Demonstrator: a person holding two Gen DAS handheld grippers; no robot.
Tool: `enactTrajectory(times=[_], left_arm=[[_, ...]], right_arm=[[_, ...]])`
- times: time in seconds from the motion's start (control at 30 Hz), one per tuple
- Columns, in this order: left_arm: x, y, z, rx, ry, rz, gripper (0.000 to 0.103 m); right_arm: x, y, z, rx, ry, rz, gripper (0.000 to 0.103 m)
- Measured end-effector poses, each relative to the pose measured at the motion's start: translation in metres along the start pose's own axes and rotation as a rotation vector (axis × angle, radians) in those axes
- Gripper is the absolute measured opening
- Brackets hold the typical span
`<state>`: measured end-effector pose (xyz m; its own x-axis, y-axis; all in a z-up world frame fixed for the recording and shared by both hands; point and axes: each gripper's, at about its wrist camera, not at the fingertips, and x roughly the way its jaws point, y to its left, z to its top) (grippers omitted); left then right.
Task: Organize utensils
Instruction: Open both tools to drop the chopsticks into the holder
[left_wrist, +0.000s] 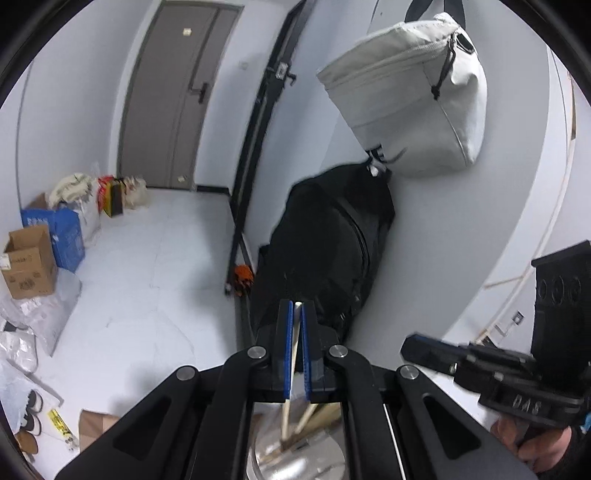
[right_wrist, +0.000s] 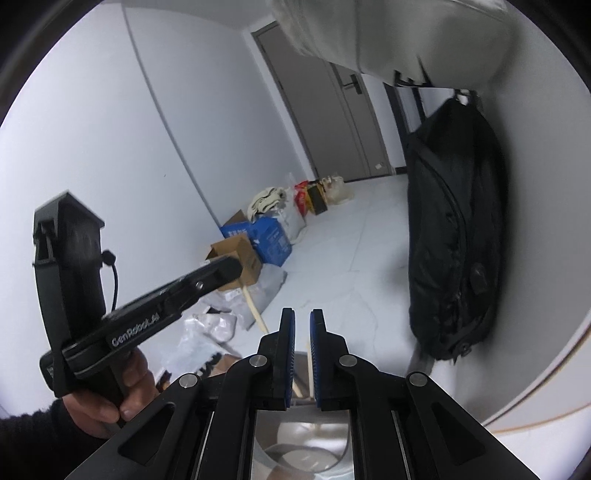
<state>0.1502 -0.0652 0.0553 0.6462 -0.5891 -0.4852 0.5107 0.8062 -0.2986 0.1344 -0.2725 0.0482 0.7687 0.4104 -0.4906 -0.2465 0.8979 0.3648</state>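
My left gripper (left_wrist: 297, 306) is shut on a thin wooden chopstick (left_wrist: 294, 347), which runs down between the blue pads toward a shiny metal holder (left_wrist: 295, 461) right below. Two pale sticks (left_wrist: 285, 421) stand in that holder. In the right wrist view the left gripper (right_wrist: 236, 266) is at the left in a person's hand, and the chopstick (right_wrist: 255, 306) hangs from its tip. My right gripper (right_wrist: 302, 317) is over the same holder (right_wrist: 303, 443). It is all but shut, with a narrow slit between the pads and nothing pinched. It also shows at the right as the right gripper (left_wrist: 406, 347).
A black backpack (right_wrist: 454, 229) leans on the wall ahead, with a grey bag (left_wrist: 406, 92) hanging above it. Cardboard boxes (left_wrist: 27, 266), a blue box (right_wrist: 271, 240) and plastic bags lie on the floor by a grey door (left_wrist: 173, 96). The white table's curved edge (right_wrist: 546, 373) is on the right.
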Motion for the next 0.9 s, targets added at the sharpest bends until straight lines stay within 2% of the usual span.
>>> enactTrajectory(times=[0.17,0.2,0.3,0.37,0.43,0.47,0.53,0.67,0.77,0.83,0.9], left_arm=[[0.009,-0.003,-0.010,0.015,0.120,-0.081,0.002],[0.012,-0.006,-0.013,0.021,0.172,-0.112,0.003],[0.013,-0.010,-0.017,0.041,0.203,-0.076,0.004],[0.006,-0.010,-0.017,0.022,0.211,-0.064,0.017],[-0.004,-0.007,-0.016,0.003,0.188,-0.054,0.038],[-0.012,-0.007,-0.016,-0.001,0.163,-0.039,0.041],[-0.024,-0.007,-0.019,-0.003,0.137,-0.004,0.053],[-0.045,-0.002,-0.029,-0.019,0.105,0.067,0.055],[-0.059,0.001,-0.040,-0.035,0.072,0.134,0.061],[-0.068,0.003,-0.049,-0.044,0.047,0.180,0.070],[-0.075,0.006,-0.060,-0.053,0.028,0.229,0.071]], right_arm=[[-0.015,0.000,-0.009,0.016,-0.009,-0.017,0.011],[-0.018,0.001,-0.011,0.024,-0.009,-0.020,0.012],[-0.026,0.002,-0.018,0.041,-0.010,-0.025,0.017],[-0.033,0.006,-0.022,0.036,-0.015,-0.036,0.018],[-0.040,0.011,-0.026,0.033,-0.022,-0.041,0.020],[-0.043,0.012,-0.028,0.034,-0.023,-0.042,0.023],[-0.048,0.017,-0.034,0.033,-0.025,-0.049,0.026],[-0.058,0.028,-0.045,0.029,-0.030,-0.050,0.036],[-0.063,0.040,-0.054,0.022,-0.029,-0.043,0.042],[-0.064,0.046,-0.060,0.015,-0.028,-0.037,0.046],[-0.064,0.054,-0.069,0.008,-0.025,-0.026,0.050]])
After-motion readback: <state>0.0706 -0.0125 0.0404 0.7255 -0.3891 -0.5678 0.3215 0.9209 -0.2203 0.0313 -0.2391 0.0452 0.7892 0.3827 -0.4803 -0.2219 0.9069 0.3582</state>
